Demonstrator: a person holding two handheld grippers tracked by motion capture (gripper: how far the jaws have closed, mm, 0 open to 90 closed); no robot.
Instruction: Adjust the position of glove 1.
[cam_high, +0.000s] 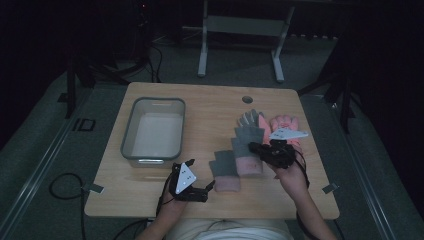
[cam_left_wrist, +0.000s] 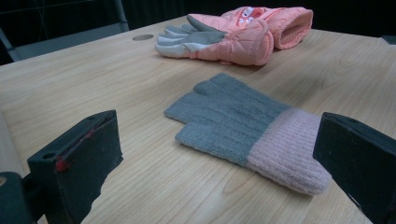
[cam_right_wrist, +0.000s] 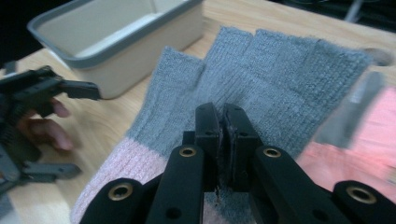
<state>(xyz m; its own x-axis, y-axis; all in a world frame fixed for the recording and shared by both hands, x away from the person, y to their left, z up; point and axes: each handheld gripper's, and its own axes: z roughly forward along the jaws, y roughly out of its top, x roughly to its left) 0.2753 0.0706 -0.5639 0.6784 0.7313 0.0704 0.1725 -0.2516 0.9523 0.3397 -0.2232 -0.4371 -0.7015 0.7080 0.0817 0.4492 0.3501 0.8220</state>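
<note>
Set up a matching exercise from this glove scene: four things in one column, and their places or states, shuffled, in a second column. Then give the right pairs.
Things:
1. grey bin
2. knit glove on the table
3. right gripper
4. left gripper

Places or states:
A. jaws open, nothing between them
B. lying flat near the table's front edge, grey with a pink cuff
C. jaws shut on a grey knit glove
D. standing on the left part of the table

Pairs: 1-D, 2-B, 3-C, 4-A
</note>
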